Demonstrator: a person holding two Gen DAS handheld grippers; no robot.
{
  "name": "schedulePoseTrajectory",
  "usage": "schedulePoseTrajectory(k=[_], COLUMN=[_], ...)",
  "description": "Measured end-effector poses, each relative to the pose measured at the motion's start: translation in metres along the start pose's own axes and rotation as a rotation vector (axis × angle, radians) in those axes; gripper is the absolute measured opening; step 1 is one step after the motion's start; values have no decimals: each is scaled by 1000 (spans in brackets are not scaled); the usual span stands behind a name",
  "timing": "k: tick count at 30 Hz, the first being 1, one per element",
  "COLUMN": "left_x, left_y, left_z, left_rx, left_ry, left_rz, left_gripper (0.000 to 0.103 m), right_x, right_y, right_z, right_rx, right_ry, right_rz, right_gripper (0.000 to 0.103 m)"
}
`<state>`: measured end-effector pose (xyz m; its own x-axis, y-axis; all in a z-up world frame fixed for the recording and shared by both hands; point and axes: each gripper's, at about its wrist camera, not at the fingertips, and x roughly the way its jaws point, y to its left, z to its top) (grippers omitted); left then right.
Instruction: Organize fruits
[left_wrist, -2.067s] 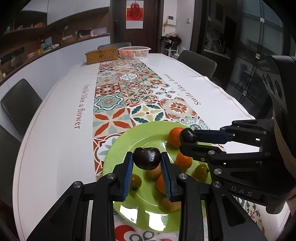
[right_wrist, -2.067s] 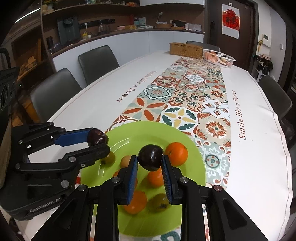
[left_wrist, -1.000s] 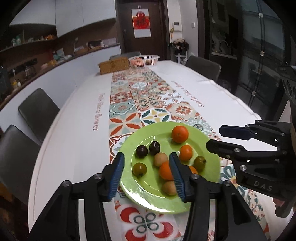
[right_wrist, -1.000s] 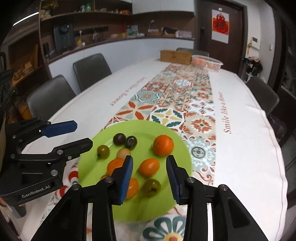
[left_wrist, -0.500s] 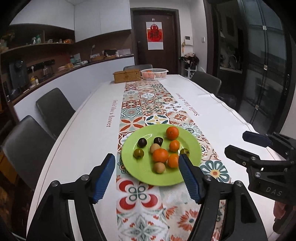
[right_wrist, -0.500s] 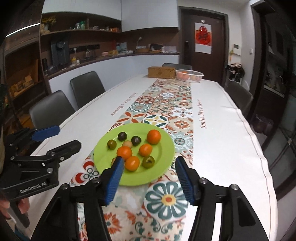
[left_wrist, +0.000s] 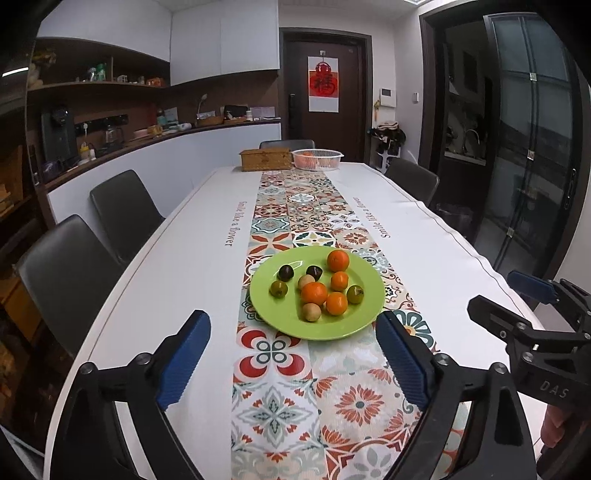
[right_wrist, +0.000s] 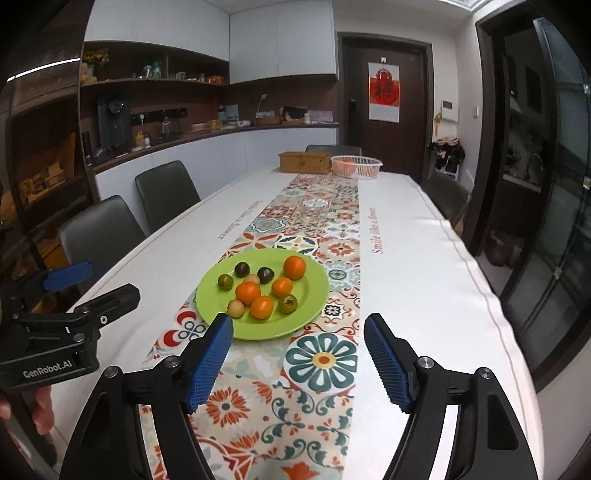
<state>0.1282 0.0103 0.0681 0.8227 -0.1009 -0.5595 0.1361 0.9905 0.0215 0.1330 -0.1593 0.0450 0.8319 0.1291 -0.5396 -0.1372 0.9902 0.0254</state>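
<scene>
The green plate is seen at the centre of both frames, on the patterned runner of the table. Four oranges, two dark plums and other small fruits are held on it. The left gripper and the right gripper are both spread wide, nothing held, at the bottom of their frames.

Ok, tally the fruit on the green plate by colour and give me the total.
On the green plate:
Orange: 4
Dark purple: 2
Green: 2
Tan: 2
Total: 10
</scene>
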Motion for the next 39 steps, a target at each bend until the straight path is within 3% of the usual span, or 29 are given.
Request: schedulePoseTrajectory(k=[12, 39], left_x=[-35, -57], left_y=[-4, -4], left_z=[-7, -14], left_rx=[17, 31], left_ry=[-33, -53], left_rz=[11, 71], left_gripper=[103, 103], right_x=[-31, -48], right_y=[4, 8], right_z=[-9, -14], right_rx=[19, 17], right_ry=[-27, -21], right_rz=[1, 7], right_gripper=[79, 80])
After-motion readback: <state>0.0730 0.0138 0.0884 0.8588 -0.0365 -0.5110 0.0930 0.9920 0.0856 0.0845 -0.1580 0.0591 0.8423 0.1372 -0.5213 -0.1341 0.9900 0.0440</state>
